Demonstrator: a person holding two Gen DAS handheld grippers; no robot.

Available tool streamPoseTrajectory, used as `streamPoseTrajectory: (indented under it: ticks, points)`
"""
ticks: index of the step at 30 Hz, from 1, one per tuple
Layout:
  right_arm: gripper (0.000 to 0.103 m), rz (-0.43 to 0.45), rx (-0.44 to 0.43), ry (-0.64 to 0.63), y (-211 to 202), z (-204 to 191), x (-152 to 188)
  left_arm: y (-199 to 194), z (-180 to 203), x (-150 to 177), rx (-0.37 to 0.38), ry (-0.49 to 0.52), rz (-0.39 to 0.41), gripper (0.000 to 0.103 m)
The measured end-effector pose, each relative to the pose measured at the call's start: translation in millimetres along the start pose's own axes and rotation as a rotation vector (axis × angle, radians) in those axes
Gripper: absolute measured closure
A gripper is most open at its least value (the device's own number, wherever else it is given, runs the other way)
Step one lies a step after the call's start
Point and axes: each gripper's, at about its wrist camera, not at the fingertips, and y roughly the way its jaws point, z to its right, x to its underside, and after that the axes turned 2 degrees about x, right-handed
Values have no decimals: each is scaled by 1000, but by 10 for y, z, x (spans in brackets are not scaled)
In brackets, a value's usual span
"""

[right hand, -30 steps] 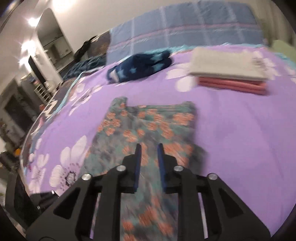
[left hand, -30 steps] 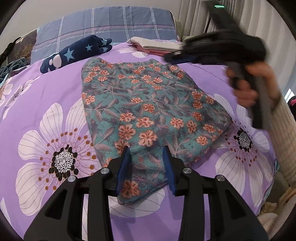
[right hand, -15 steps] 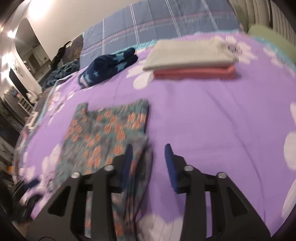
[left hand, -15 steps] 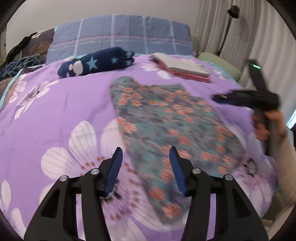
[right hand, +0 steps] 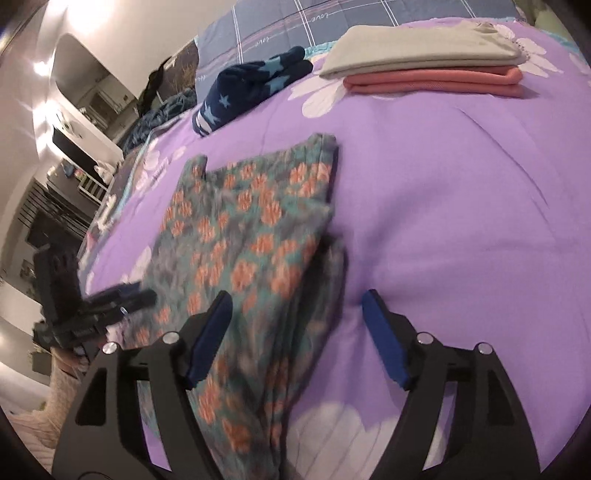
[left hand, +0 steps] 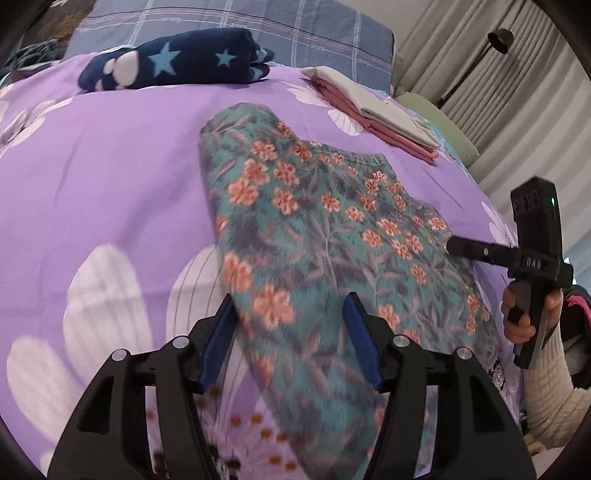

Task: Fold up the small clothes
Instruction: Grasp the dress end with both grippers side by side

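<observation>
My left gripper (left hand: 290,336) and right gripper (right hand: 295,332) are both opening, gripping nothing. The floral garment (left hand: 332,236), blurred near me, lies lengthwise away across the purple bedspread (left hand: 110,184).

Purple flowered bedspread (left hand: 110,177), plaid pillow (left hand: 295,33) (grey curtains (left hand: 461,55) beyond).

Each tool (left hand: 290,338) is black plastic with blue pads (left hand: 360,341) and silver screws; the person wears a cream ribbed sleeve (left hand: 550,387).
</observation>
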Motion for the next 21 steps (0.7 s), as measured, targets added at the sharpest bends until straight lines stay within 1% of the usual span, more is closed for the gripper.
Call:
streamPoseTrajectory:
  ticks: [3, 4, 5, 6, 8, 11, 13, 15, 17, 21]
  points:
    - [36, 2, 31, -18, 58, -53, -80, 99, 18, -112, 8, 12, -6, 41]
    - [41, 2, 48, -27, 54, -84, -89, 111, 19, -132, 7, 16, -8, 41]
    - [44, -2, 60, -31, 35, -113, -86, 132, 32, -157, 5, 23, -10, 41]
    - [49, -18, 57, -31, 34, -135, -76, 139, 37, -167, 5, 25, -11, 41]
    - [50, -69, 39, -32, 33, -165, -8, 124, 27, -158, 11, 31, -10, 41]
    - [52, -99, 40, -18, 10, -135, 79, 88, -19, -105, 33, 39, -8, 41]
    - [52, -119, 10, 16, 19, -84, 68, 80, -46, -91, 48, 44, -5, 41]
    - [49, -145, -35, 44, 114, -39, -1, 105, -67, -103, 64, 47, -1, 41]
    - [48, -152, -58, 35, 257, -53, -97, 135, -75, -132, 72, 42, 7, 41]
    - [48, -119, -98, 33, 449, -81, -295, 202, -89, -207, 89, 30, 18, 41]
